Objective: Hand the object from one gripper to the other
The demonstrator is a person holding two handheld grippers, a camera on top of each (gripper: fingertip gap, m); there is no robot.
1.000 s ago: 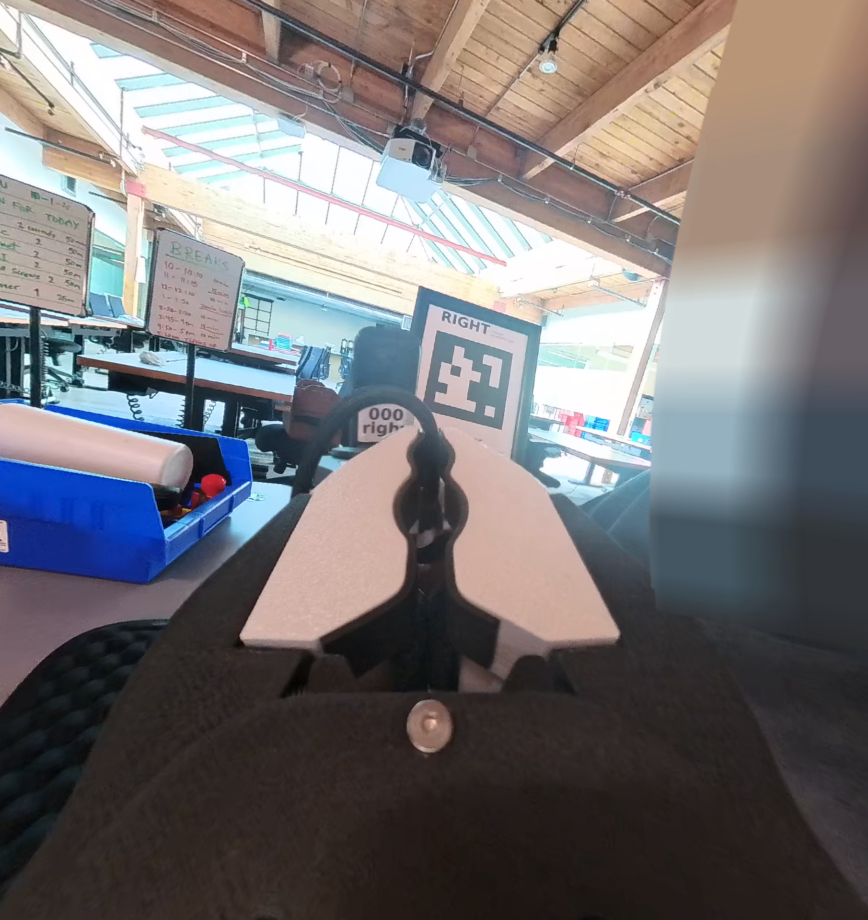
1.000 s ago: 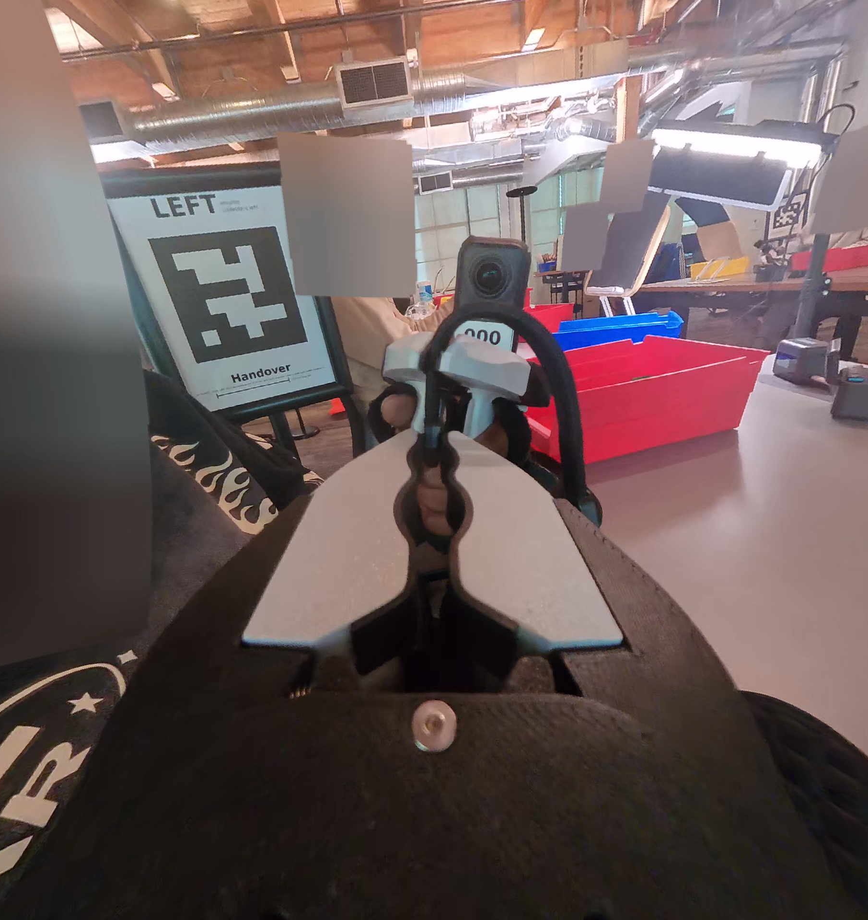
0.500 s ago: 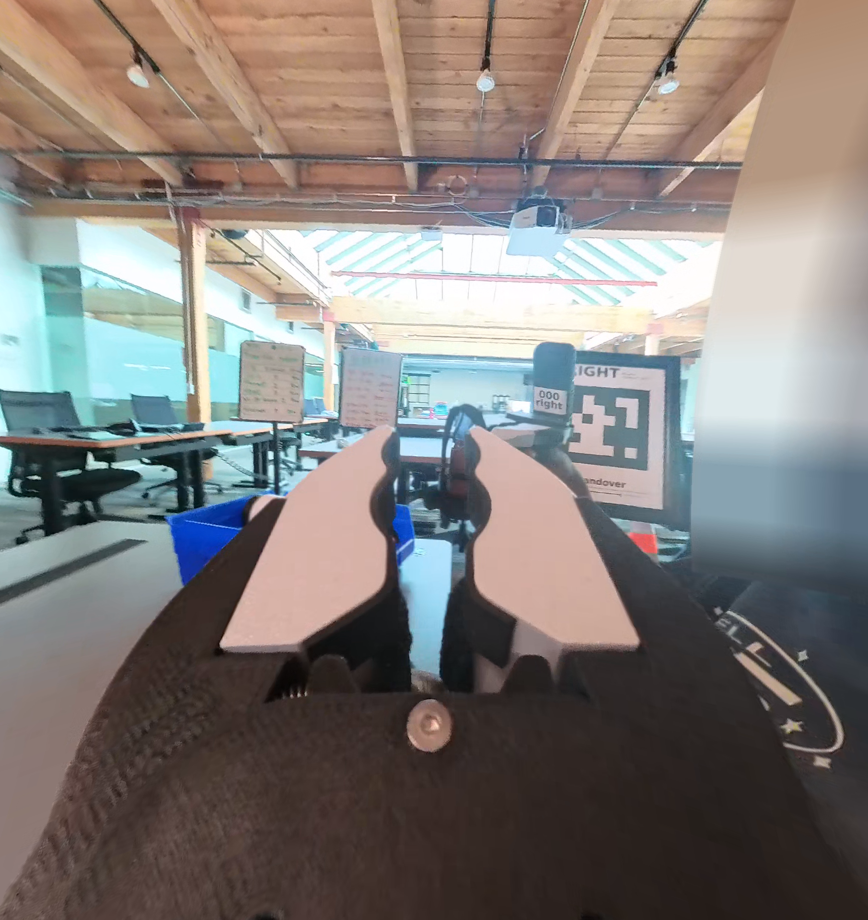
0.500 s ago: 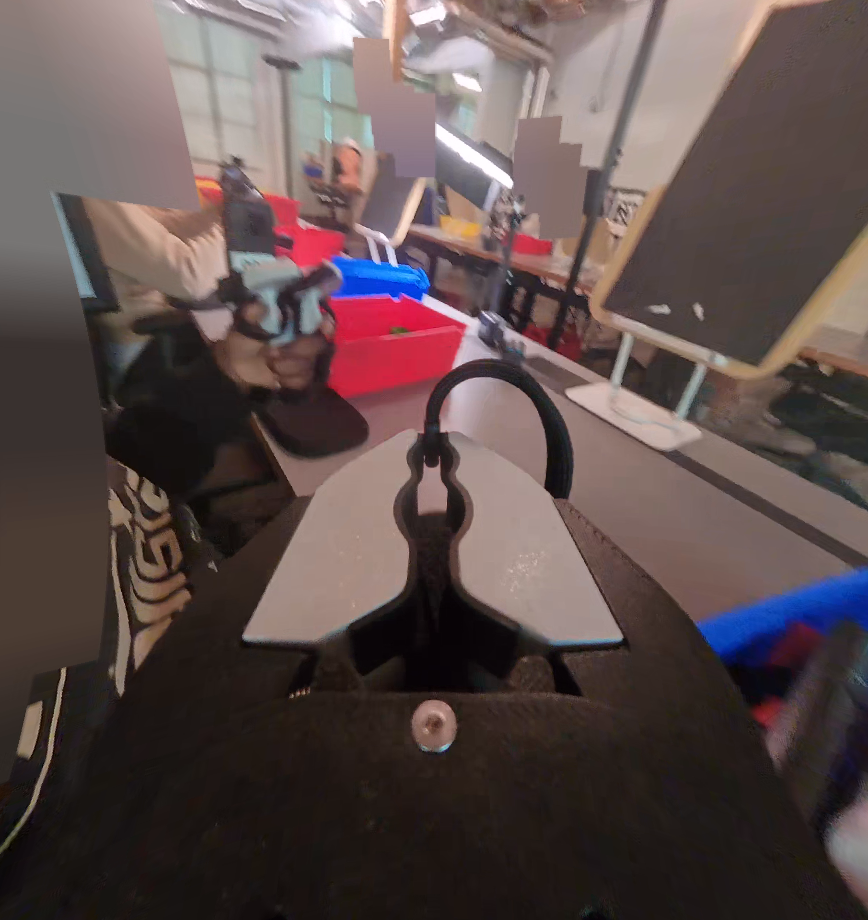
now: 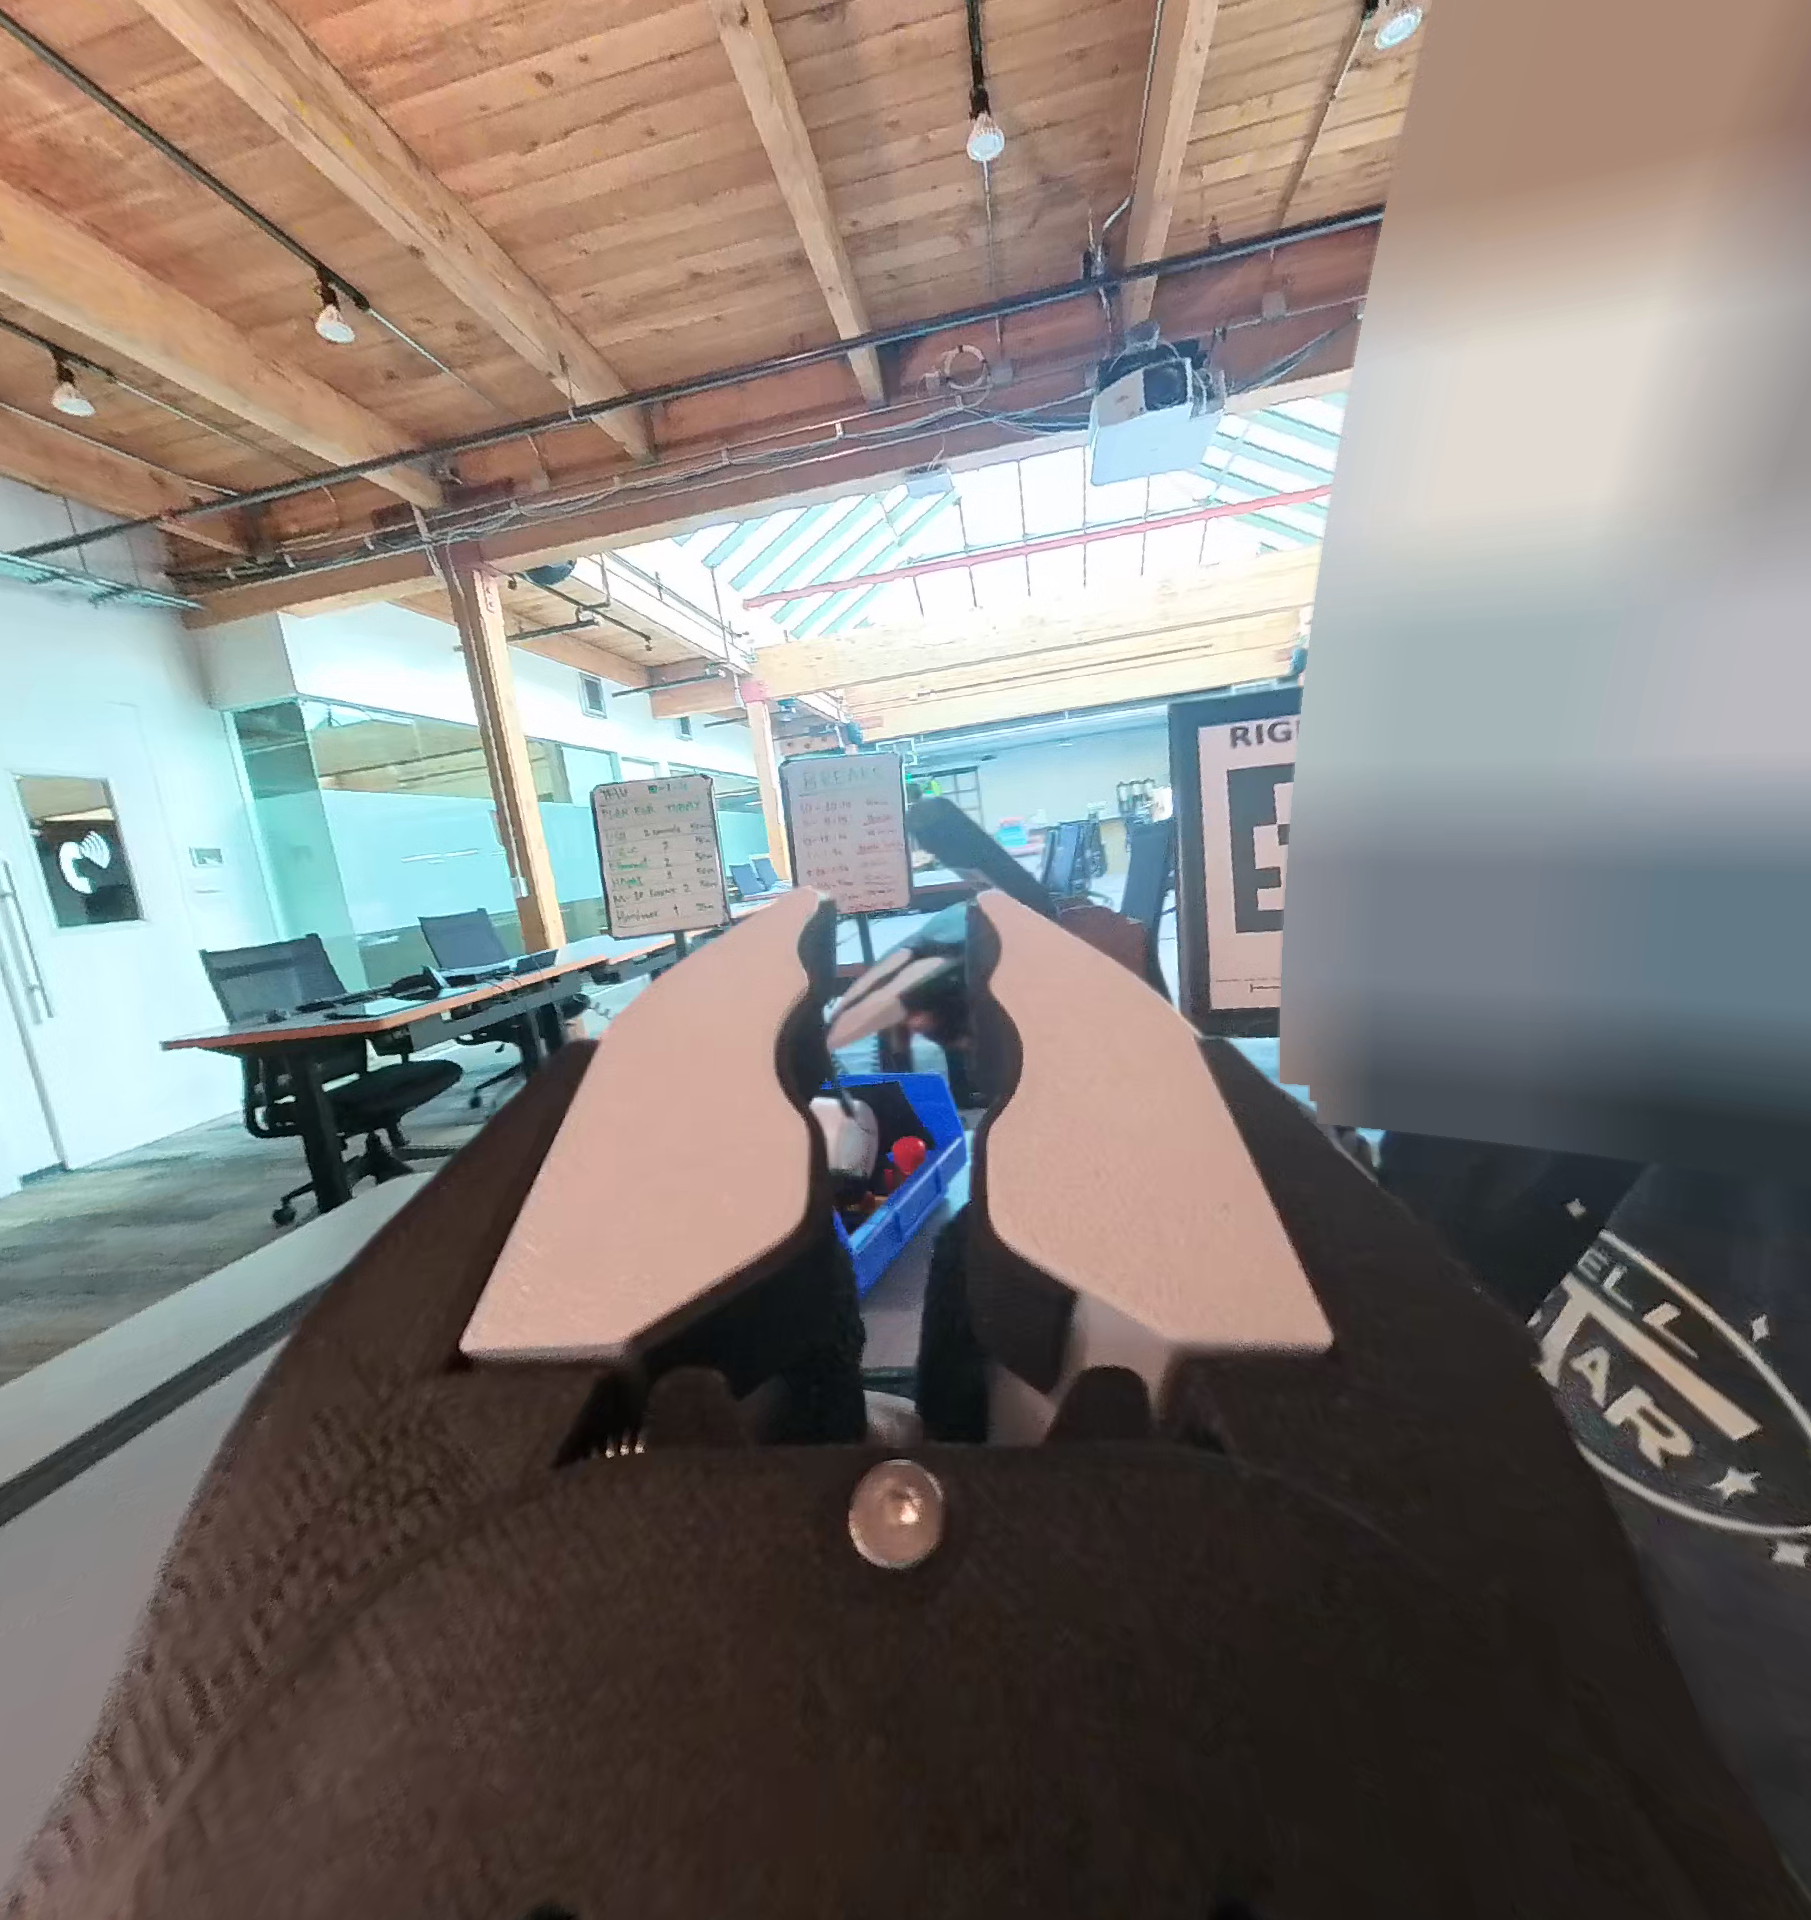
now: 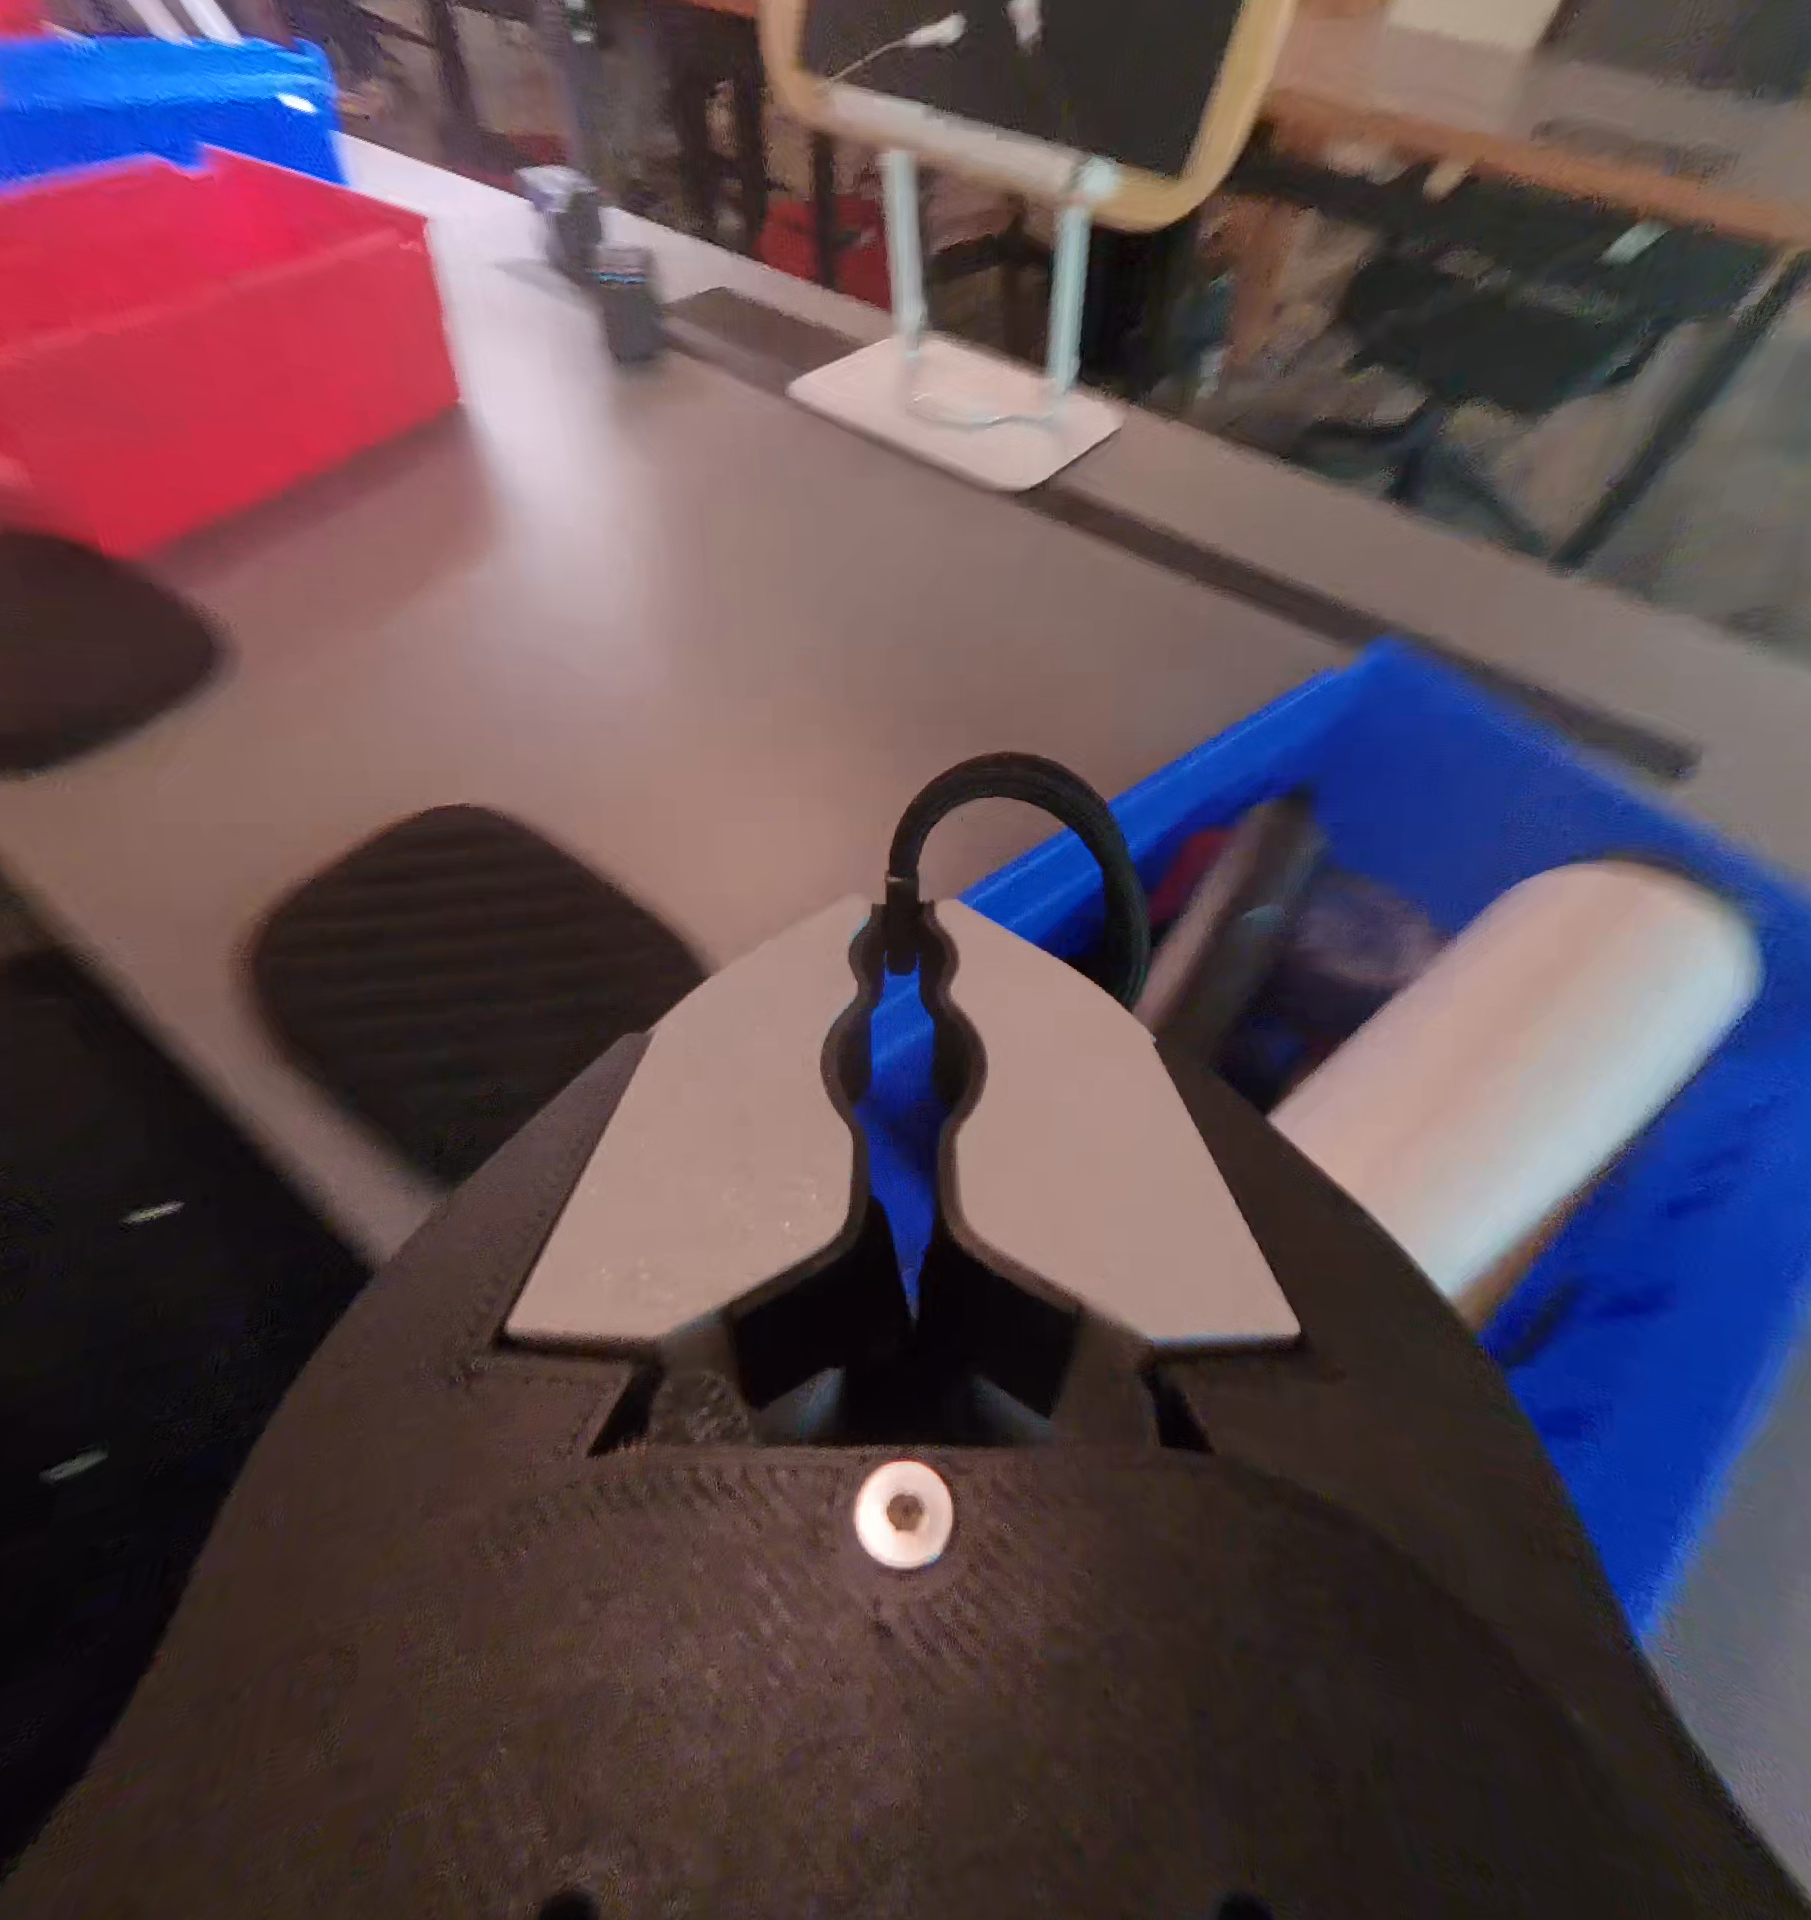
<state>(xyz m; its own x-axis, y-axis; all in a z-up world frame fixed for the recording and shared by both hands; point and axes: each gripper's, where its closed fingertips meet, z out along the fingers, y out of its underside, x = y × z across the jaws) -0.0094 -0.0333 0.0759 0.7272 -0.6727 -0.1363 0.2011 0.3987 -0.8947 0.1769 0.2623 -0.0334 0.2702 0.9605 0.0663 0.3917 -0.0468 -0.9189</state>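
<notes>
Since 1 s ago you're swinging right gripper, pinching black cable, over blue bin; left gripper gaping, empty. Risk: loop snagging bin rim.

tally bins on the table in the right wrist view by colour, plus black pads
Blue bins: 2, near one with a white roll, far one
Red bins: 1
Black pads: 2
Total: 5
</notes>
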